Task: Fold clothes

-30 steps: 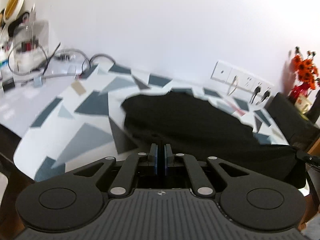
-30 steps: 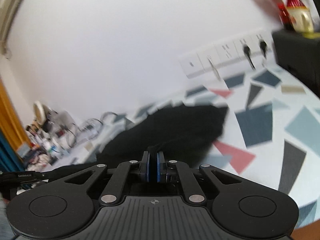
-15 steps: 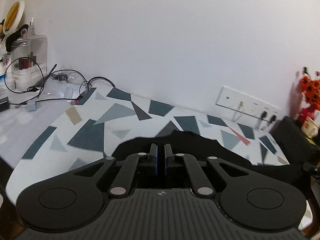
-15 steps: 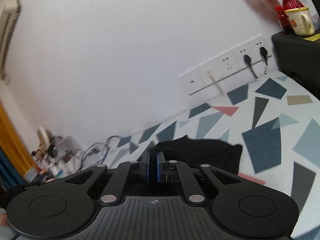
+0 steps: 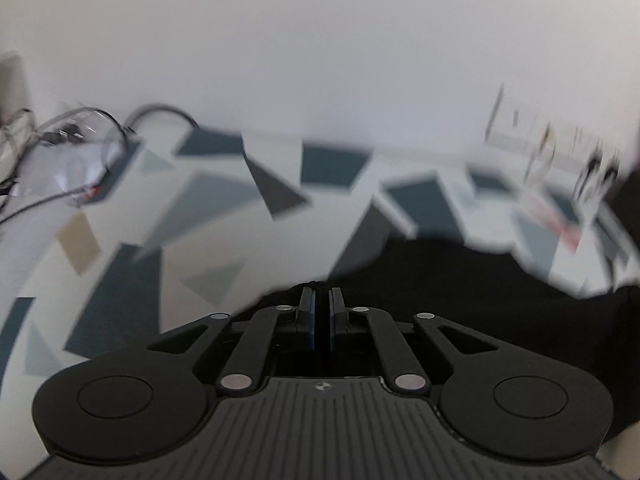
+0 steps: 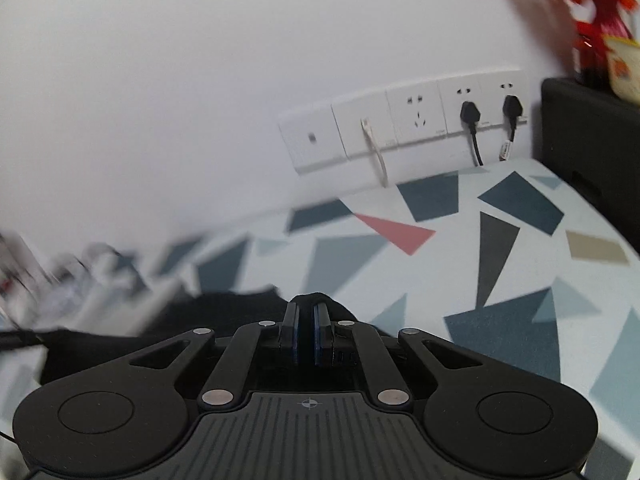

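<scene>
A black garment [image 5: 460,280] lies on the table's patterned cover [image 5: 120,280], spreading to the right of my left gripper [image 5: 322,292]. That gripper is shut, and a fold of the black cloth bulges just past its tips. In the right wrist view the same garment [image 6: 224,304] stretches off to the left. My right gripper [image 6: 306,308] is shut on a hump of its edge, which wraps around the tips. Both grippers hang low over the cover [image 6: 500,320], pointing toward the white wall. The left wrist view is blurred.
A row of wall sockets [image 6: 416,120] with plugged cables sits on the wall ahead of the right gripper. A black box [image 6: 592,128] with red flowers [image 6: 592,0] and a mug [image 6: 624,72] stands at the far right. Loose cables [image 5: 80,128] lie at the far left.
Both grippers have travelled toward the wall and sunk lower, dragging the garment's edge with them. Less black cloth shows ahead of the tips. The jaws have stayed shut throughout.
</scene>
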### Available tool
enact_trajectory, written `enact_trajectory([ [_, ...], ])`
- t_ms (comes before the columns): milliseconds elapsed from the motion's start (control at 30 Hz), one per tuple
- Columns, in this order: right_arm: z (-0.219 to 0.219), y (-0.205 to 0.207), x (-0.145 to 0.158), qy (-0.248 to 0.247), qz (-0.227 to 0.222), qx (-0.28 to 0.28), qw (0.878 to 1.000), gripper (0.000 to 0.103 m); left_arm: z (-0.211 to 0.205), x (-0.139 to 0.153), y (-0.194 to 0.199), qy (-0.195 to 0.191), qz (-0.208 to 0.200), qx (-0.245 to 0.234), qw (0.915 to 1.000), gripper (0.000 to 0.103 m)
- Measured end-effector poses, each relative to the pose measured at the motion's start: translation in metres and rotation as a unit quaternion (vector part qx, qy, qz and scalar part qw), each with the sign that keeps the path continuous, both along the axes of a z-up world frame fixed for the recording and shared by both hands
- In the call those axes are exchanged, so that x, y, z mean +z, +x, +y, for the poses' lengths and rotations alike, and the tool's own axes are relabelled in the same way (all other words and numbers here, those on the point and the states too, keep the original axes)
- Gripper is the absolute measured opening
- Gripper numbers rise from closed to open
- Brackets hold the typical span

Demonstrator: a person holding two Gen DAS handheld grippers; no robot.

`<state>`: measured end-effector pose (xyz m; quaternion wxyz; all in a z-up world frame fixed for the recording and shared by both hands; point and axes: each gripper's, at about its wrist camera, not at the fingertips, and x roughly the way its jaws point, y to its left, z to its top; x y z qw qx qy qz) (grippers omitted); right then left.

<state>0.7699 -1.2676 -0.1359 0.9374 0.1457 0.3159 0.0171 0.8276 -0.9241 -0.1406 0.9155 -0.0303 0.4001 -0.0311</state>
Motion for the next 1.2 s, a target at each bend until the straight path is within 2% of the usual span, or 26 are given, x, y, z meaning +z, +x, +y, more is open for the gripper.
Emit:
enact_trajectory([
  [100, 0.007, 0.020, -0.033, -0.032, 0.043, -0.011, 0.998, 0.006, -0.001, -0.029, 0.012, 0.004, 0.029, -0.011, 0.9995, 0.008],
  [200, 0.008, 0.026, -0.052, -0.034, 0.061, -0.020, 0.997, 0.008, 0.003, -0.034, 0.015, -0.009, 0.027, -0.016, 0.9995, 0.015],
  [233, 0.007, 0.026, -0.055, -0.025, 0.062, -0.027, 0.997, 0.009, 0.006, -0.032, 0.015, -0.015, 0.026, -0.019, 0.9994, 0.020],
  [267, 0.005, 0.025, -0.058, -0.014, 0.061, -0.037, 0.997, 0.016, 0.010, -0.029, 0.015, -0.023, 0.025, -0.024, 0.9991, 0.032],
  [333, -0.001, 0.019, -0.054, 0.012, 0.049, -0.059, 0.997, 0.022, 0.017, -0.023, 0.015, -0.039, 0.023, -0.033, 0.9985, 0.052],
  [367, -0.004, 0.014, -0.050, 0.023, 0.039, -0.077, 0.996, 0.028, 0.022, -0.017, 0.013, -0.039, 0.015, -0.033, 0.9986, 0.056],
  [433, -0.012, 0.000, -0.037, 0.045, 0.012, -0.115, 0.992, 0.037, 0.032, -0.001, 0.004, -0.030, -0.015, -0.027, 0.9991, 0.056],
  [500, -0.022, -0.015, -0.026, 0.073, -0.007, -0.148, 0.986, 0.037, 0.045, 0.015, -0.008, -0.026, -0.049, -0.018, 0.9983, 0.055],
  [533, -0.025, -0.022, -0.022, 0.085, -0.012, -0.162, 0.983, 0.037, 0.050, 0.020, -0.011, -0.032, -0.050, -0.016, 0.9981, 0.055],
  [633, -0.028, -0.039, -0.018, 0.115, -0.004, -0.168, 0.979, 0.035, 0.062, 0.020, -0.018, -0.086, -0.005, -0.007, 0.9963, 0.052],
  [733, -0.021, -0.051, -0.021, 0.137, 0.019, -0.147, 0.980, 0.032, 0.064, 0.008, -0.030, -0.151, 0.055, 0.003, 0.9871, 0.048],
  [833, -0.001, -0.057, -0.030, 0.159, 0.042, -0.122, 0.979, 0.032, 0.058, -0.003, -0.046, -0.196, 0.082, 0.008, 0.9772, 0.048],
  [967, 0.014, -0.057, -0.045, 0.176, 0.067, -0.111, 0.976, 0.035, 0.049, -0.015, -0.049, -0.193, 0.087, 0.034, 0.9768, 0.048],
  [1067, 0.008, -0.055, -0.054, 0.197, 0.071, -0.140, 0.968, 0.041, 0.051, -0.017, -0.043, -0.184, 0.069, 0.069, 0.9781, 0.048],
  [1200, 0.000, -0.051, -0.060, 0.198, 0.058, -0.164, 0.965, 0.041, 0.048, -0.026, -0.030, -0.168, 0.068, 0.069, 0.9811, 0.048],
])
